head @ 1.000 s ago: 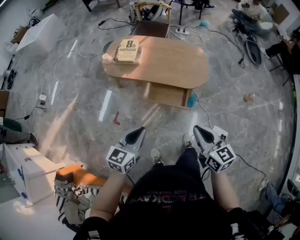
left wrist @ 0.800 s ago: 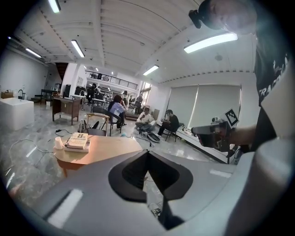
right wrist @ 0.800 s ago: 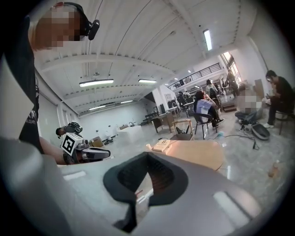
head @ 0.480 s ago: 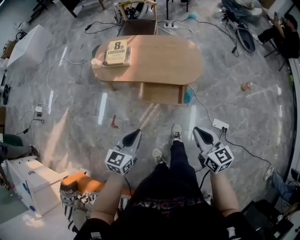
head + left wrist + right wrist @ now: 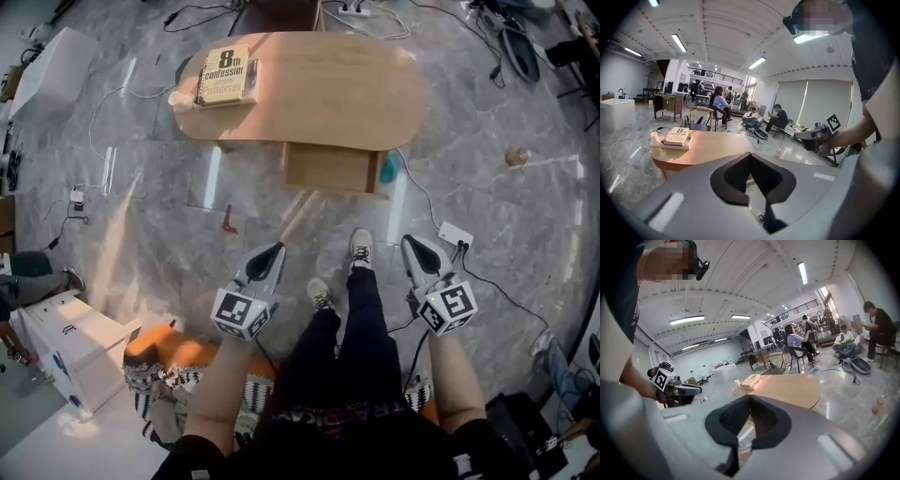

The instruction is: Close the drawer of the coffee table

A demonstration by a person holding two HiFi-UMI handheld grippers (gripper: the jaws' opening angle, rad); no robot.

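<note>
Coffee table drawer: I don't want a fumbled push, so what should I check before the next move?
1. Drawer stands out from the coffee table, ready to push: ok.
2. Left gripper shut, nothing between its jaws: ok.
3. Right gripper shut, nothing between its jaws: ok.
4. Grippers at the drawer front: not ok, both hang well short of it.
5. Drawer contents below its rim: cannot tell.
6. Floor ahead free: not ok, a power strip lies right of the feet.

Bare floor (image 5: 169, 234) runs up to the open drawer (image 5: 333, 169); a power strip (image 5: 455, 234) lies rightward.
</note>
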